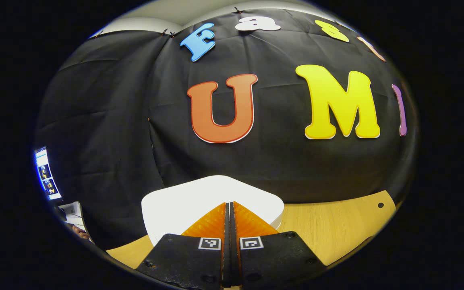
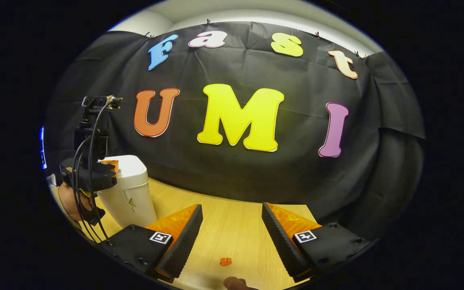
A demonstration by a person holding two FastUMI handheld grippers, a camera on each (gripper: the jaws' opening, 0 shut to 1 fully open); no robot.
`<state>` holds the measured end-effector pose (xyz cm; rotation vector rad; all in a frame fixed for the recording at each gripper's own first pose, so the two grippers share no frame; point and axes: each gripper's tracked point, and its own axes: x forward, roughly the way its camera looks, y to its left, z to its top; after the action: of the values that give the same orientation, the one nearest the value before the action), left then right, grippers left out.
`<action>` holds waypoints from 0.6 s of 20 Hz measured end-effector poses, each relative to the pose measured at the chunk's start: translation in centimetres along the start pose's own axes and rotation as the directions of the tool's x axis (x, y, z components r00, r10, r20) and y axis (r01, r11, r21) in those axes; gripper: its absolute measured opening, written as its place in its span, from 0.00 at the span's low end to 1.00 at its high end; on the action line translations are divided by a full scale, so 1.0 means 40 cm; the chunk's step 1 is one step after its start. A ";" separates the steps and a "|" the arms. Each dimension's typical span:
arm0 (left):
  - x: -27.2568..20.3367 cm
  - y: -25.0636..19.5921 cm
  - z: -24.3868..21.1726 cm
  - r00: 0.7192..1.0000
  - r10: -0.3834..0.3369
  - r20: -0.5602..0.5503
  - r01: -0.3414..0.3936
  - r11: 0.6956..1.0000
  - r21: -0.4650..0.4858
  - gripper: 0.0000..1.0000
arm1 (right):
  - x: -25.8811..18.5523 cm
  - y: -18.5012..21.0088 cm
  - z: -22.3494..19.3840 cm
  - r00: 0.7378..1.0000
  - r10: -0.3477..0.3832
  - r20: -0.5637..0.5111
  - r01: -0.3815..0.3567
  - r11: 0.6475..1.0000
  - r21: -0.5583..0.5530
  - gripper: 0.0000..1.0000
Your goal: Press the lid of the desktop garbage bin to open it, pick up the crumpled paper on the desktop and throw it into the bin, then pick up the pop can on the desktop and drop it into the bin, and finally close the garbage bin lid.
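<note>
Left gripper [image 1: 229,207]: jaws closed flat against each other, nothing between them; the tips sit over the white lid [image 1: 199,197] of the garbage bin, at or just above its near edge; actual contact cannot be confirmed from the left gripper view. The lid lies closed and level; the wooden table [image 1: 336,225] runs out to its right, against the black cloth wall.

Right gripper [image 2: 232,219]: jaws spread wide, empty, held above the table [image 2: 232,237]; a small orange scrap [image 2: 225,262] lies on the wood below the gap, and a dark rounded object at the very bottom edge cannot be identified.

From the right gripper view, the garbage bin [image 2: 129,193] stands upright at the left end of the table, white, with a small mark on its side; the left gripper [image 2: 109,166] rests its tips on the lid's near corner, cables trailing down from it; a hand [image 2: 71,199] holds it from below.
</note>
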<state>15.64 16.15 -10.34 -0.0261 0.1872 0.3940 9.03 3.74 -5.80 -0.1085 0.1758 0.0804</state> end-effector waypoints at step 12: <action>-0.006 0.005 0.015 1.000 0.002 -0.002 -0.002 1.000 0.000 0.03 | -0.005 0.007 -0.030 1.000 0.004 -0.024 -0.003 1.000 0.015 0.94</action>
<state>15.44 16.30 -9.69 -0.0265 0.1897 0.3959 8.60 3.86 -6.95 -0.0945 0.2006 0.0813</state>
